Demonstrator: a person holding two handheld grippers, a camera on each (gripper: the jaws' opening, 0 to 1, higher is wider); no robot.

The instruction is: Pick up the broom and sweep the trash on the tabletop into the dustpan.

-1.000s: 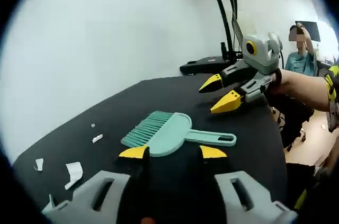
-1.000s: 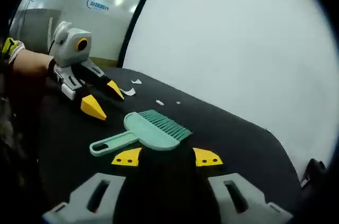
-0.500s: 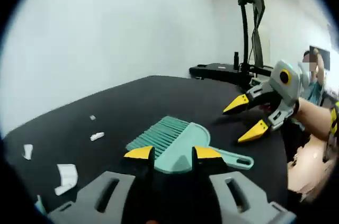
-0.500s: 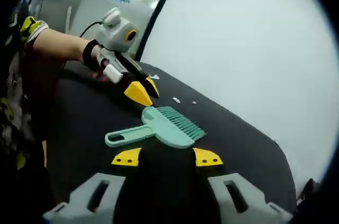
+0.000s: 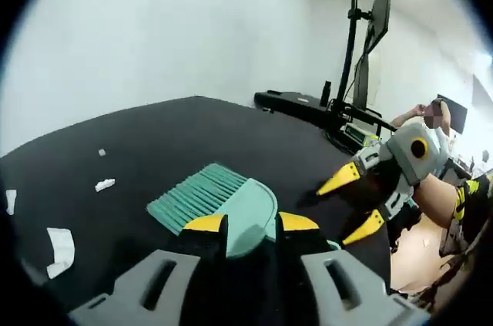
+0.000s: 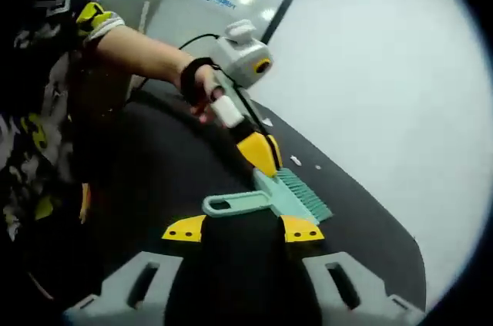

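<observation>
Broadly, the black table carried everything, and you worked at the edge nearest you. The teal broom lay flat near that edge, bristles toward the white wall and handle toward your right side, probably so either hand could reach it. In the right gripper view the same broom sat just ahead of your right gripper, whose fingers stood spread with nothing between them.

Your left gripper had its fingers straddling the broom head; whether they pinched it I could not tell. From the right gripper view the left gripper came down steeply onto the head, a grasp seemingly forming. The right gripper hung open off the handle end.

White paper scraps lay scattered well apart from the bristles, unswept. No dustpan identified.
</observation>
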